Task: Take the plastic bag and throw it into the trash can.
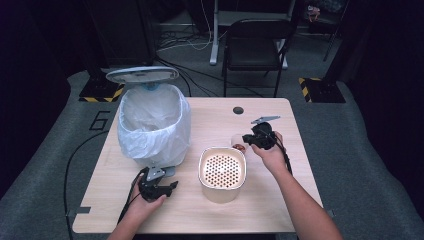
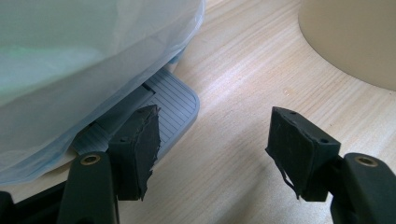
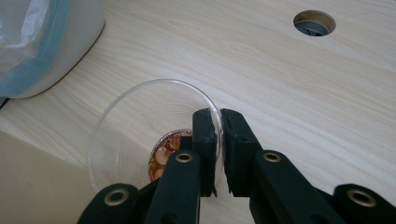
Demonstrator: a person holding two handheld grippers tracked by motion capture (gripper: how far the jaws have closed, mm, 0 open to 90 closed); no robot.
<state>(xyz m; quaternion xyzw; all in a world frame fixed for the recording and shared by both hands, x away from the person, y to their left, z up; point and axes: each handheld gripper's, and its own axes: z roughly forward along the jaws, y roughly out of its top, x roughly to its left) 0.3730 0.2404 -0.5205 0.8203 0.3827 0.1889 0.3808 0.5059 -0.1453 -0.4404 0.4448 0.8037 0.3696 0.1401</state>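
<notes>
Right gripper [image 3: 219,116] pinching the glass bowl [image 3: 140,126] rim!
I see the bowl at two o'clock from the cream strainer pot [image 1: 222,172]; my left gripper [image 2: 215,140] spread wide, empty, by the bin's pedal [image 2: 159,112].

A lined bin [image 1: 152,125] stood at the worktop's [image 1: 210,122] far left corner, its lid [image 1: 142,74] raised behind it and its pedal [image 2: 173,100] pointing toward the near edge. A perforated-topped container [image 1: 222,172] sat near the middle of the worktop, closer to the near edge, to the right of the bin. Just behind it, toward the right edge, rested a small glass bowl [image 3: 140,126] with food [image 3: 166,156] in it. A cable hole [image 1: 238,110] lay near the far edge, behind the bowl. The left gripper [image 1: 156,189] was on the worktop before the pedal; the right gripper [image 1: 257,137] had its fingers [image 3: 205,135] on the bowl's rim. A chair [image 1: 255,45] stood on the floor beyond the far edge.
</notes>
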